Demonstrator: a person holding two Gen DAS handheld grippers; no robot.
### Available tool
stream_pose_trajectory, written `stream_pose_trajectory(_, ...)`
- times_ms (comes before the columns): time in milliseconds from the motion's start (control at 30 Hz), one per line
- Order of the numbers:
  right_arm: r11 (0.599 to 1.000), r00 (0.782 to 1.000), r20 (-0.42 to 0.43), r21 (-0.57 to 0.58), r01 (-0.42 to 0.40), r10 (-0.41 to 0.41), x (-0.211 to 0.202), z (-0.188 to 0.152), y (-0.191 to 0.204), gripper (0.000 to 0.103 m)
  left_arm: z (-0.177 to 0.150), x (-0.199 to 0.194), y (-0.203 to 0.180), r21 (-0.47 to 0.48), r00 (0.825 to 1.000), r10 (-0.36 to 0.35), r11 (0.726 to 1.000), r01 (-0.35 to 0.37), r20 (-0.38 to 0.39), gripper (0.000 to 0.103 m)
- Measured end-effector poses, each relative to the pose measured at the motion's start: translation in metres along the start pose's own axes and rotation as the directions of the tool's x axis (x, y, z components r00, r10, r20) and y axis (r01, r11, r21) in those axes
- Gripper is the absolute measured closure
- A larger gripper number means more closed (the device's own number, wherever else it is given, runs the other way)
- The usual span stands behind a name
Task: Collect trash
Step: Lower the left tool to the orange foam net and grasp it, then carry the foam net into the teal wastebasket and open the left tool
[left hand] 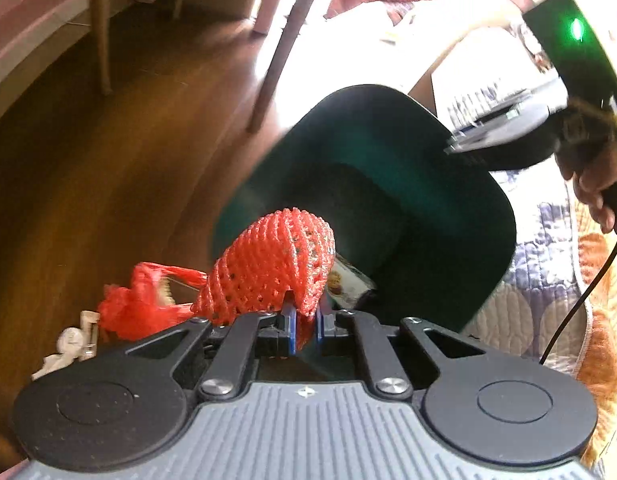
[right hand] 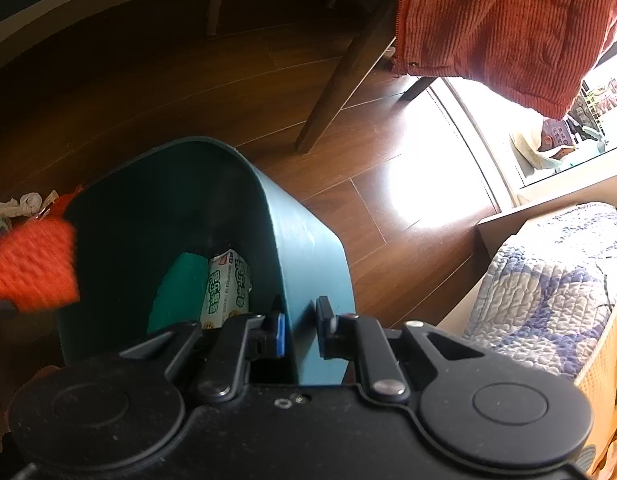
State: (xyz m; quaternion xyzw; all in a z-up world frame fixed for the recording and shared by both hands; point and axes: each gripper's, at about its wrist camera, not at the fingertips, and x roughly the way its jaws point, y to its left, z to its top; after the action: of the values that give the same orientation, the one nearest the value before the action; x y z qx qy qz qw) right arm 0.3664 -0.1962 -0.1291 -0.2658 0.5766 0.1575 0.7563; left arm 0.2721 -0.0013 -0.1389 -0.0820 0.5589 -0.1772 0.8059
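My left gripper [left hand: 304, 330] is shut on a red foam fruit net [left hand: 272, 264], held up in front of the open mouth of a teal trash bin [left hand: 388, 152]. The same net [right hand: 32, 264] appears blurred at the left of the right wrist view, beside the bin's rim. My right gripper [right hand: 302, 330] is shut on the teal bin's wall [right hand: 308, 248], one finger inside and one outside. Inside the bin lie a white printed packet [right hand: 228, 284] and a green item [right hand: 180, 292]. A red mesh bag [left hand: 140, 300] lies on the floor to the left.
Dark wooden floor [left hand: 108, 184] with chair legs [left hand: 276, 52] beyond the bin. White paper scraps [right hand: 24, 204] lie on the floor left of the bin. A quilted cushion [right hand: 548, 280] sits to the right, and an orange knitted garment [right hand: 500, 20] hangs above.
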Motion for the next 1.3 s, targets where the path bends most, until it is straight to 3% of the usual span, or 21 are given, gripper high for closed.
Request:
stream_pose_trajectory(433,0.999,1.0,0.001,0.038,-0.006,0.006,0.005,0.0,-0.005,0.089,-0.002,0.063,-0.031,0.006,0.996,-0.016,1.0,0.017,-0.083,0.095)
stream_pose_trajectory(767,0.999,1.0,0.006,0.05,-0.011,0.011,0.003,-0.001,-0.004,0.088,-0.005,0.101,-0.044,0.077,0.988,0.058,0.996,-0.048,-0.146,0.095)
stream_pose_trajectory(900,0.998,1.0,0.007,0.053,-0.014,0.013,0.003,-0.002,-0.005,0.088,-0.011,0.104,-0.045,0.089,0.984,0.042,0.996,-0.026,-0.174,0.093)
stream_pose_trajectory(1100,0.998,1.0,0.011,0.062,-0.016,0.015,0.004,-0.001,-0.005,0.088,-0.014,0.099,-0.044,0.093,0.987,0.033,0.995,-0.019,-0.156,0.069)
stream_pose_trajectory(1167,0.998,1.0,0.012,0.063,-0.016,0.015,0.004,-0.001,-0.005,0.088,-0.014,0.096,-0.041,0.081,0.988,0.03,0.997,-0.018,-0.149,0.048)
stream_pose_trajectory(1233,0.998,1.0,0.011,0.063,-0.015,0.015,0.004,-0.001,-0.004,0.088,-0.014,0.093,-0.039,0.075,0.99,0.038,0.997,-0.028,-0.135,0.04)
stream_pose_trajectory(1300,0.998,1.0,0.012,0.062,-0.015,0.014,0.004,-0.002,-0.005,0.088,-0.013,0.089,-0.036,0.075,0.989,0.045,0.997,-0.035,-0.137,0.04)
